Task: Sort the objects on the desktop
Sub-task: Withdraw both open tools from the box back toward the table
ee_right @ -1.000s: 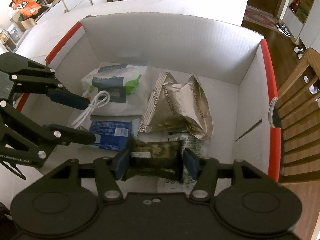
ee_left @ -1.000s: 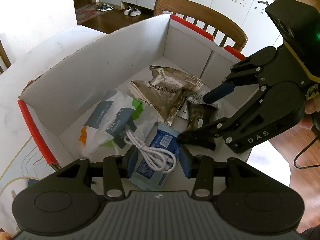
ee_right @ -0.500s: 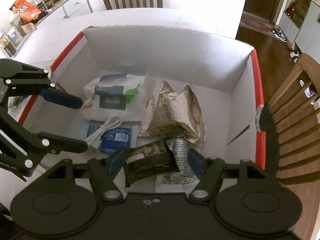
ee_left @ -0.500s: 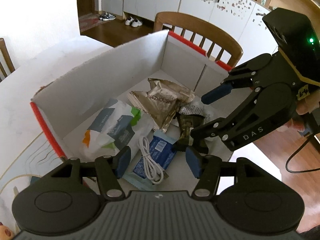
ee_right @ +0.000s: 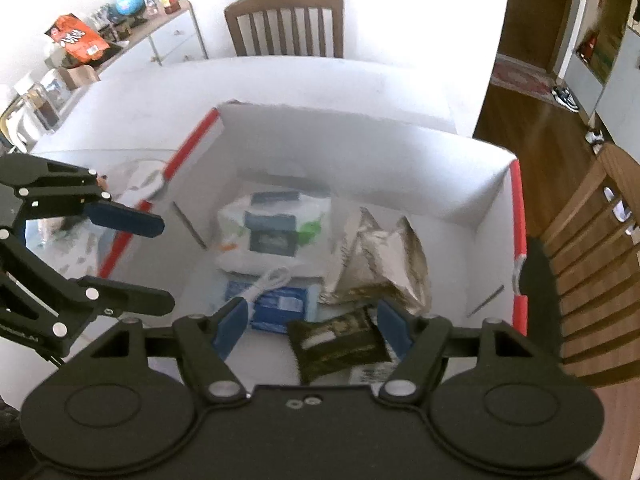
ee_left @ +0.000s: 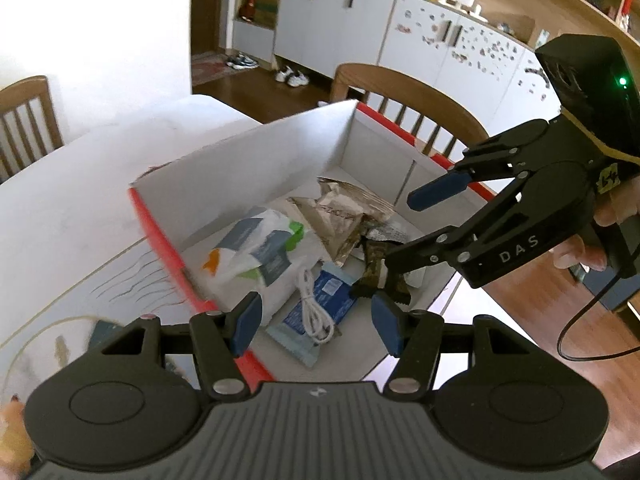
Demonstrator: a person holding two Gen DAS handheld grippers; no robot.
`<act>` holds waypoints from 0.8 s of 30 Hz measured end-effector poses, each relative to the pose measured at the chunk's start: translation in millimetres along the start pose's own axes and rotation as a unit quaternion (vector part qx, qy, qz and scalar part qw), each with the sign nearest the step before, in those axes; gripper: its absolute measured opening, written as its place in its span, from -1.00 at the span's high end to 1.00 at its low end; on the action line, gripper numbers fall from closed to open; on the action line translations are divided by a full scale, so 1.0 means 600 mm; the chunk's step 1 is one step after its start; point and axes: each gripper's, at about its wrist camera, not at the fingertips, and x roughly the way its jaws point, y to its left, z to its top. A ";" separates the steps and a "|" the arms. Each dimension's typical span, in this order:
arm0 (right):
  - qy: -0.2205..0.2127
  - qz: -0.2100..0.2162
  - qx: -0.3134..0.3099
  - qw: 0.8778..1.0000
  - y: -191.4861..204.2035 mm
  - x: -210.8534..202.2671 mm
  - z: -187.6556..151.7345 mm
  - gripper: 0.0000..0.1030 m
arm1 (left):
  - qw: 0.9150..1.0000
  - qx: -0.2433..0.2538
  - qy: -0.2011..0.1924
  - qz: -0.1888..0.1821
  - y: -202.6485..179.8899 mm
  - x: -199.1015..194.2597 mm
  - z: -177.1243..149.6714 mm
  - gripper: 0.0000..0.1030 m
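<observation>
A white cardboard box [ee_left: 260,168] [ee_right: 360,160] with red rims stands on the table. In it lie a white pouch [ee_left: 256,252] [ee_right: 276,232], tan foil bags [ee_left: 340,212] [ee_right: 380,264], a blue packet [ee_left: 334,300] [ee_right: 280,308] with a coiled white cable [ee_left: 314,308] [ee_right: 272,280] on it, and a dark snack packet [ee_left: 374,270] [ee_right: 340,344]. My left gripper [ee_left: 316,322] [ee_right: 164,265] hangs open above the cable, holding nothing. My right gripper [ee_right: 312,330] [ee_left: 400,236] hovers over the dark packet; its jaws are opening and the pads do not press it.
The white table [ee_right: 320,84] runs round the box, with small loose items [ee_right: 76,240] left of the red rim. Wooden chairs [ee_right: 284,20] [ee_left: 408,96] stand at the far side and the right. A hand [ee_left: 580,248] holds the right gripper.
Both grippers have risen and spread their jaws. The left let go of the white cable, the right let go of the dark packet; both now lie in the box.
</observation>
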 end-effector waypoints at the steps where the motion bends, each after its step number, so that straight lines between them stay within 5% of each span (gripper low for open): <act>1: -0.001 0.002 -0.002 1.000 0.005 -0.001 0.002 -0.40 | 1.000 -0.003 -0.003 0.004 0.002 -0.005 -0.003 -0.15; 11: -0.029 0.010 -0.005 1.000 0.065 -0.029 0.021 -0.46 | 0.998 -0.022 -0.061 0.007 0.022 -0.095 -0.026 -0.47; 24: -0.054 0.004 0.002 0.999 0.178 -0.035 0.038 -0.57 | 0.994 -0.054 -0.097 0.017 0.100 -0.195 -0.093 -0.65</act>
